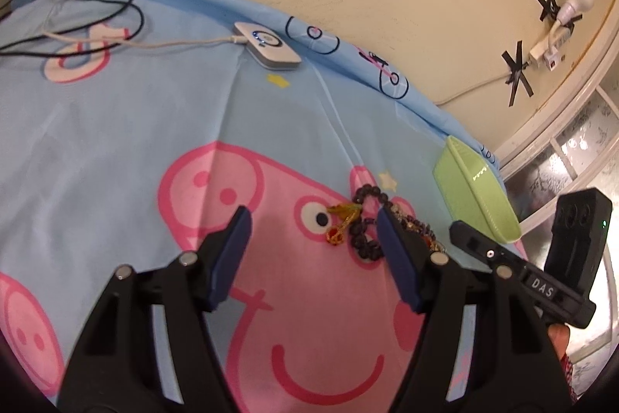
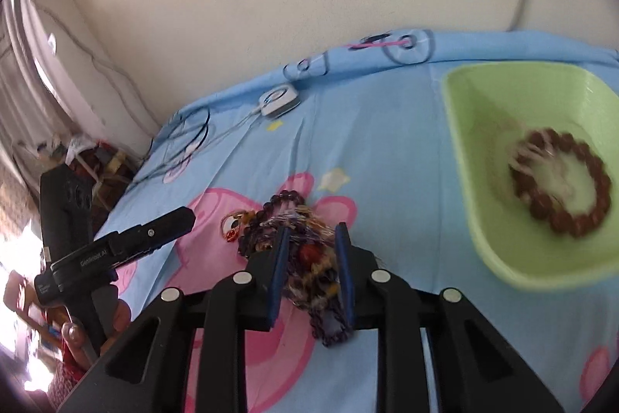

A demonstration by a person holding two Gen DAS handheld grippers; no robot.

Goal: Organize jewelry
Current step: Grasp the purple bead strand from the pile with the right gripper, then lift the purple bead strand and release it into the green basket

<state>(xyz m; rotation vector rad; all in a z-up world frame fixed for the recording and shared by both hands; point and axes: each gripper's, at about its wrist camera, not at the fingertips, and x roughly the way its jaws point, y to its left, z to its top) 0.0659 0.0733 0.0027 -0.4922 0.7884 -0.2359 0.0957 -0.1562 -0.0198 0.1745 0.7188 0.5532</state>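
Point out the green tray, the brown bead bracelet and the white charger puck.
green tray [image 2: 460, 126], right wrist view, bare left inner wall.
brown bead bracelet [image 2: 597, 177], right wrist view, beads on its right side.
white charger puck [image 1: 276, 51], left wrist view, top face.

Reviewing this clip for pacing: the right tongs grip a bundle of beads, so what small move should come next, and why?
Probably carry the bead bundle in the right tongs rightward over the green tray, since it is clamped and one brown bracelet already lies there.

Brown bead bracelet [image 2: 568, 180] in green tray [image 2: 460, 126] motion-blurred, tray cut off at right edge — pale item inside unclear
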